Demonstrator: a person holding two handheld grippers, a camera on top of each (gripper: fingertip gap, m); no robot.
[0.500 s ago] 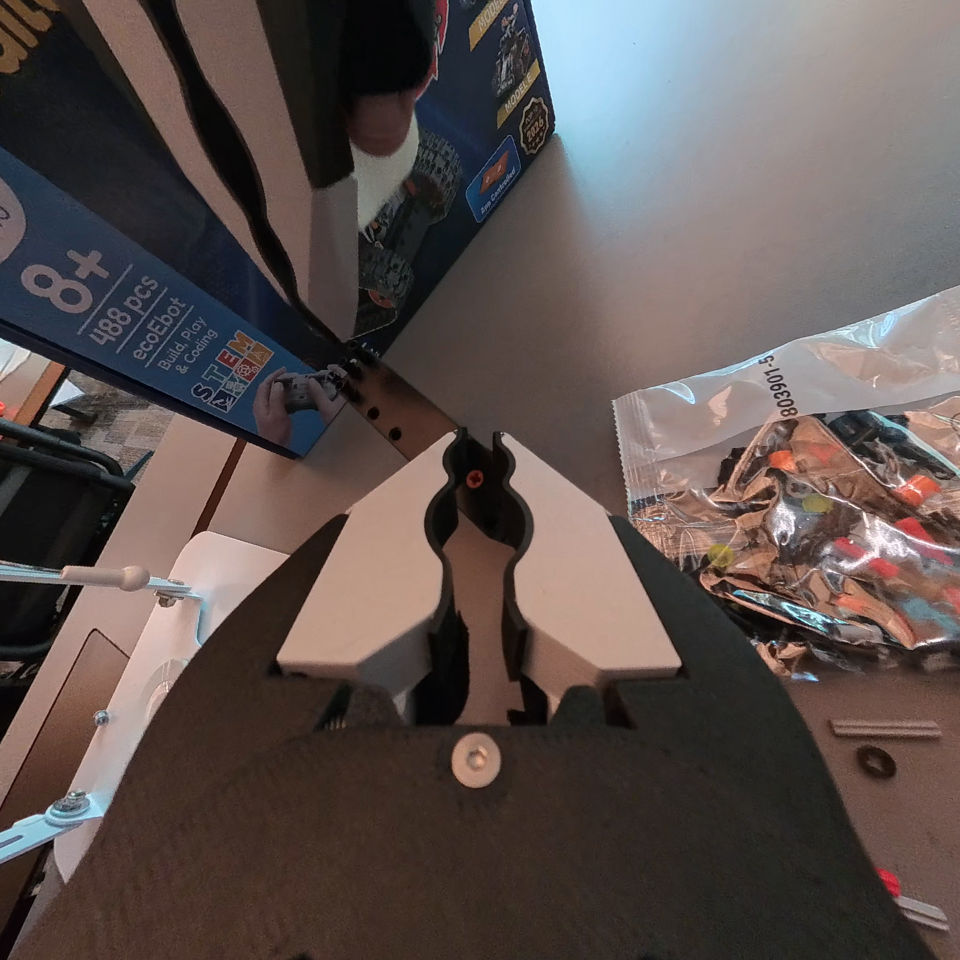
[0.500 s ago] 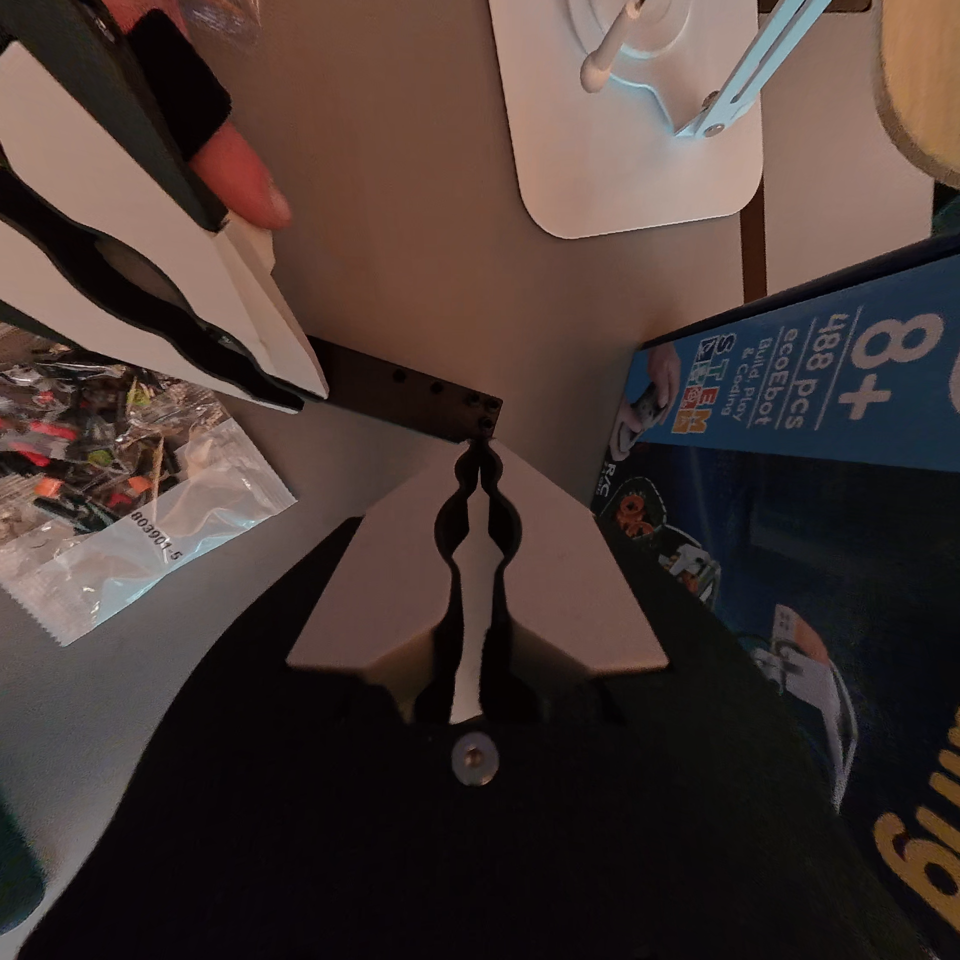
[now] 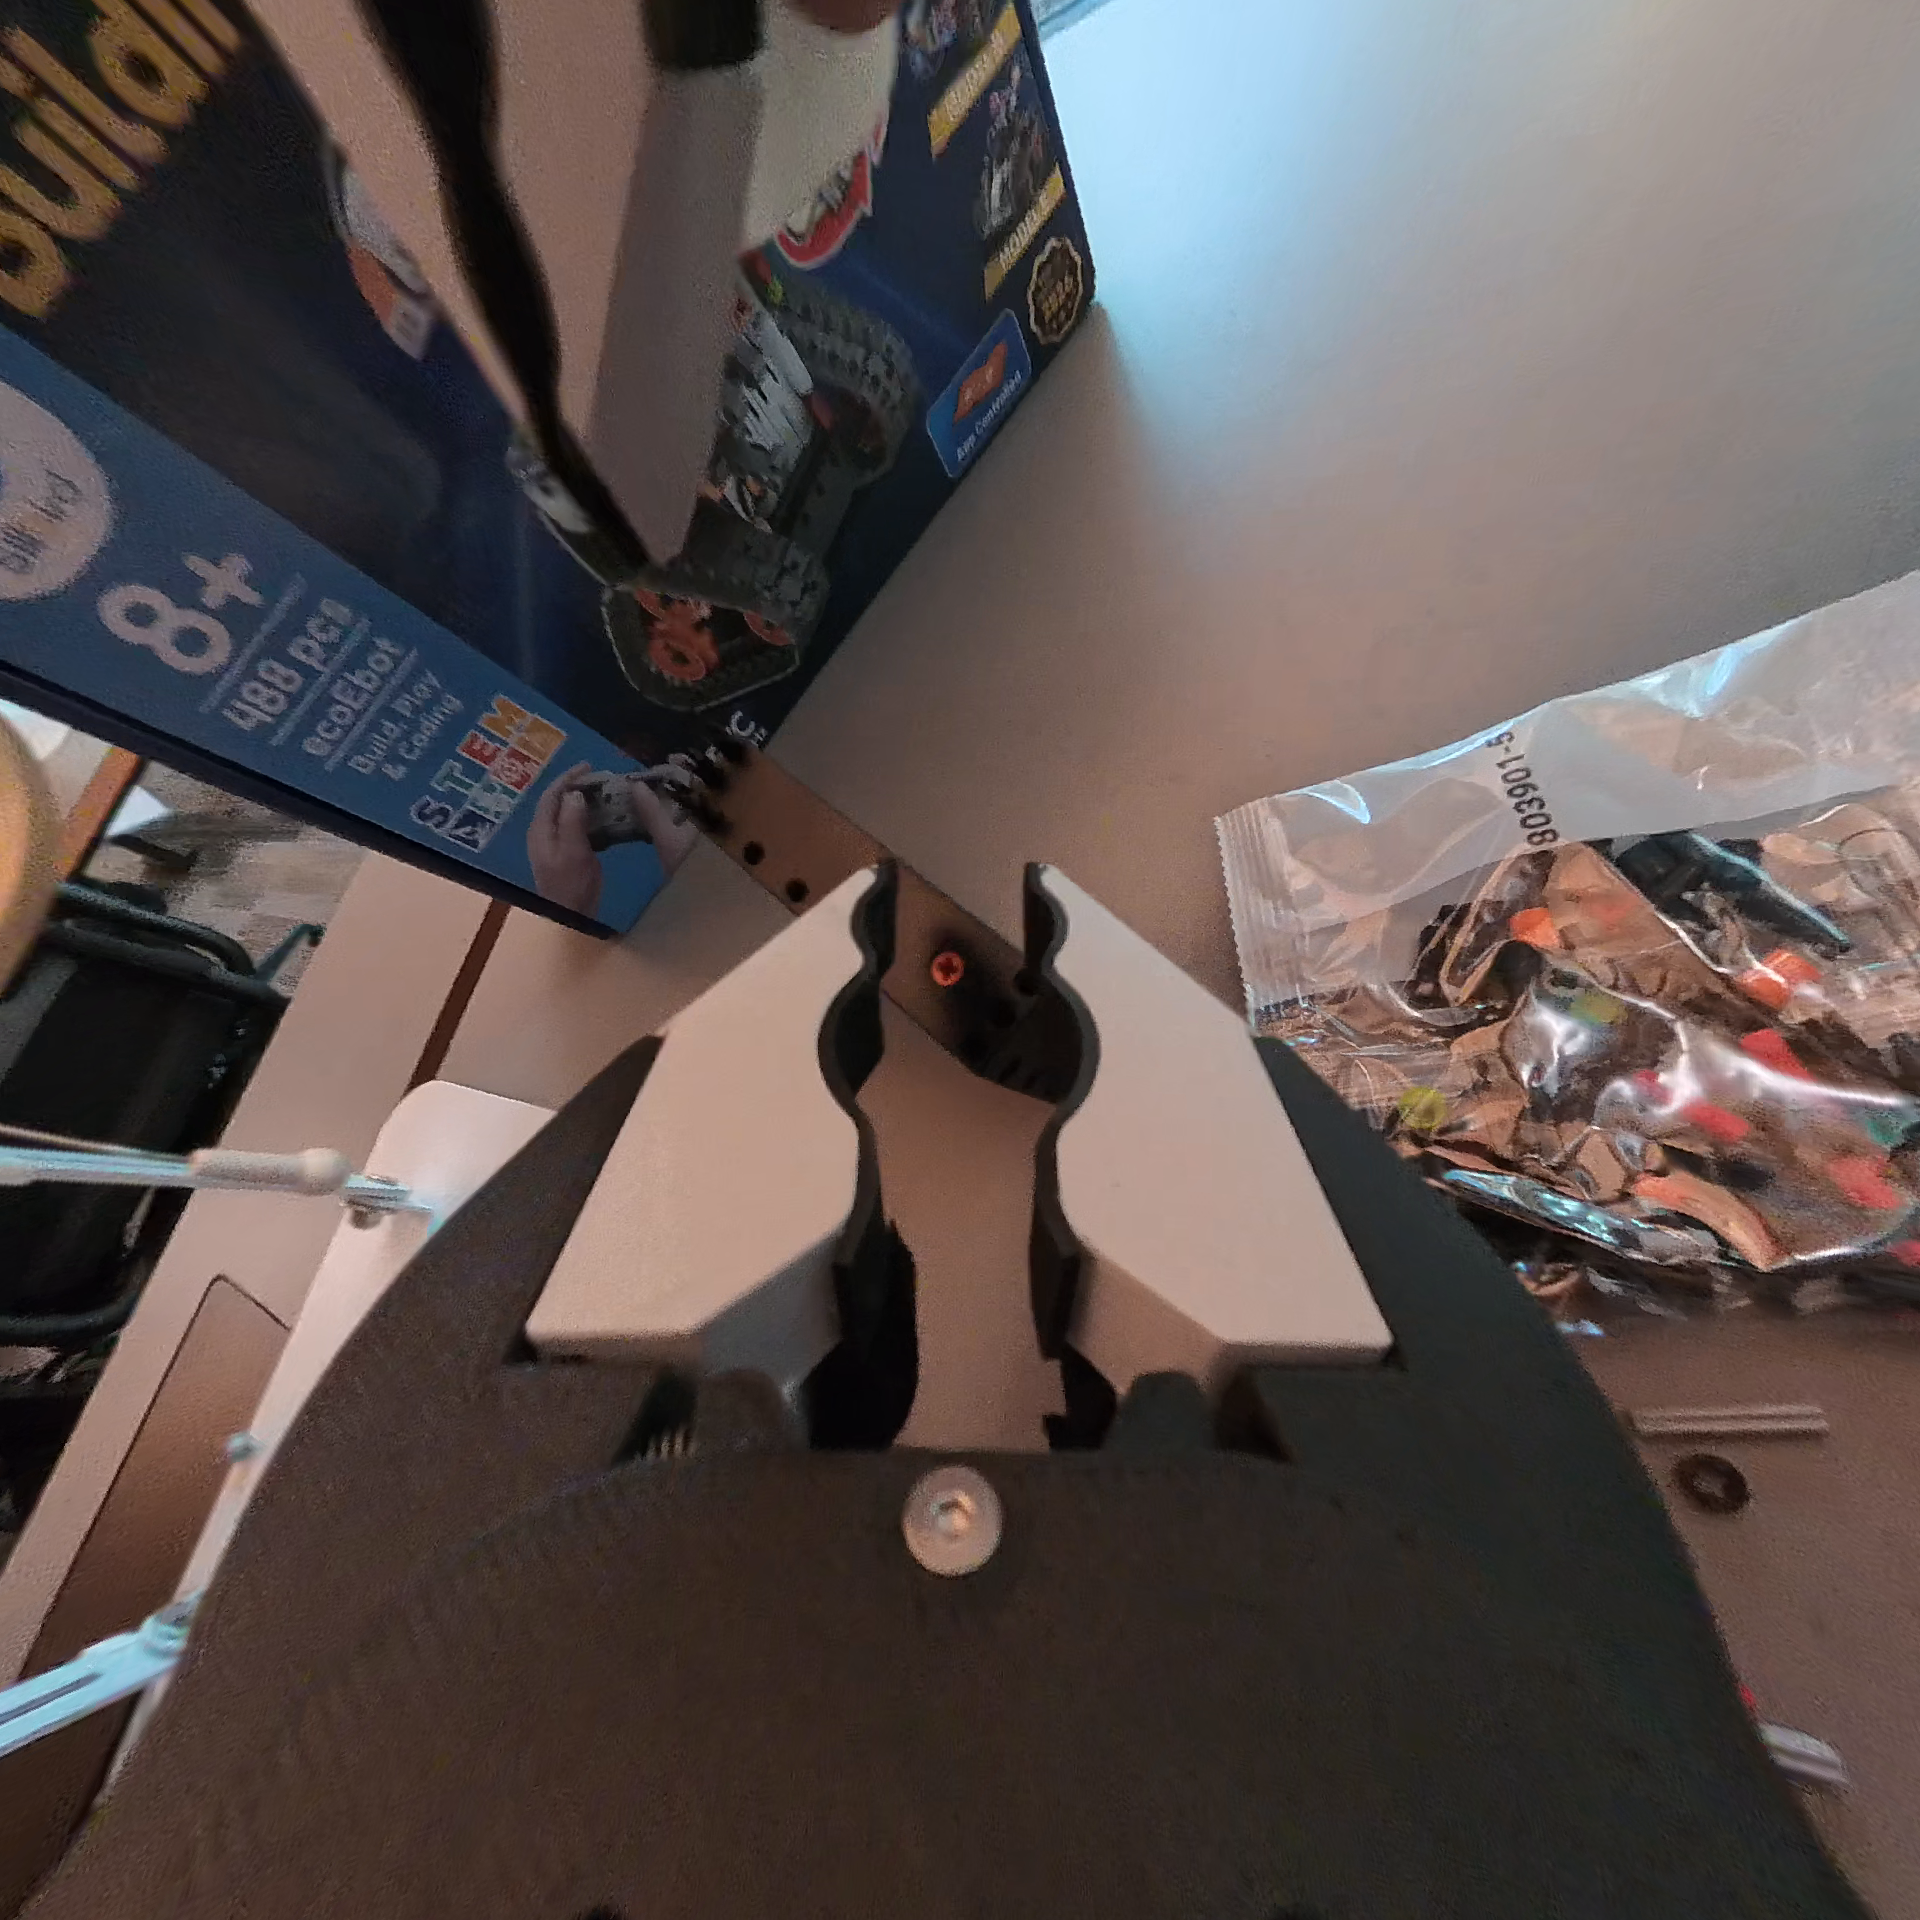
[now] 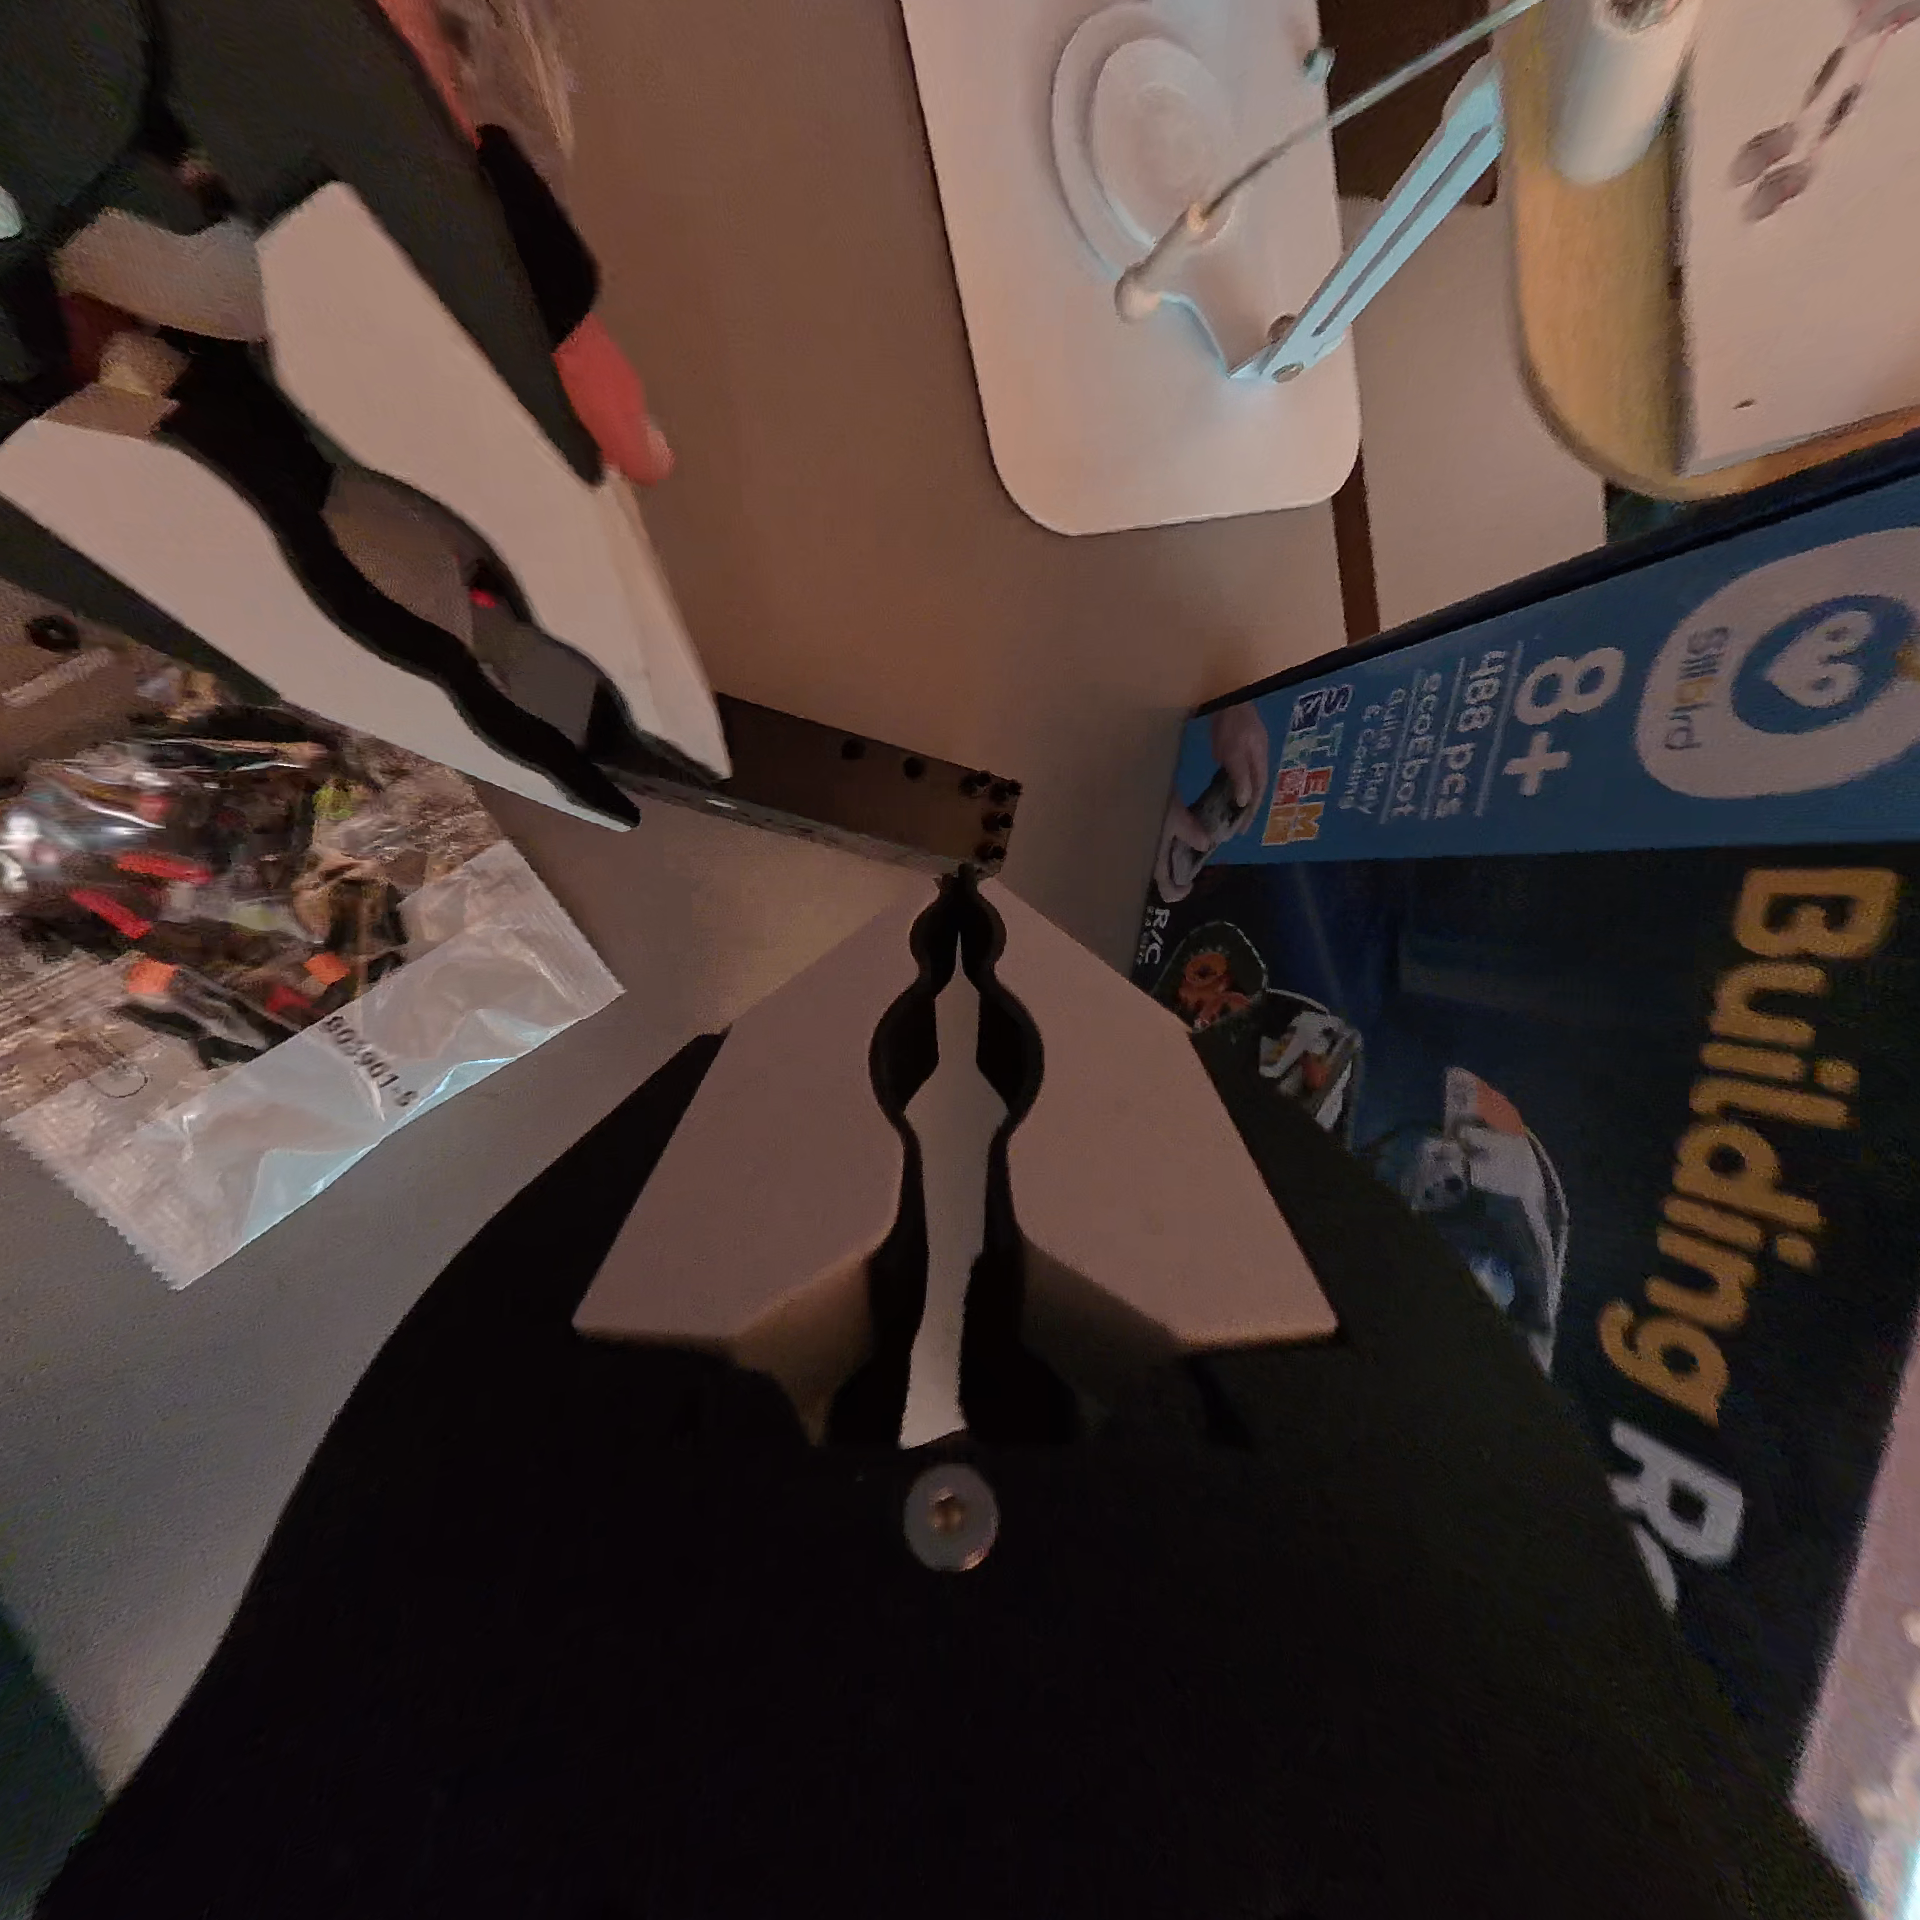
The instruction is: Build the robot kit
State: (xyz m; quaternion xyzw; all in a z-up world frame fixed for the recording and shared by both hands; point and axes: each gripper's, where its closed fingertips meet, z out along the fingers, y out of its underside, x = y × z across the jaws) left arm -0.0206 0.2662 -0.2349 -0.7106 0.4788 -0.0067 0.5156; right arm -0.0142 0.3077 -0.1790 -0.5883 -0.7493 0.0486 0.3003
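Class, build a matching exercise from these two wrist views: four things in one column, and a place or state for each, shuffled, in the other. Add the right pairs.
Things
1. left gripper
2. right gripper
3. clear parts bag
4. blue toy box

Places or states
A. lies flat on the table, holding small coloured pieces
B. fingertips pressed together at the end of the black beam
C. fingers parted, either side of the beam's other end
D. to the right of the right gripper, beside the beam's end

Pairs: 1-C, 2-B, 3-A, 4-D
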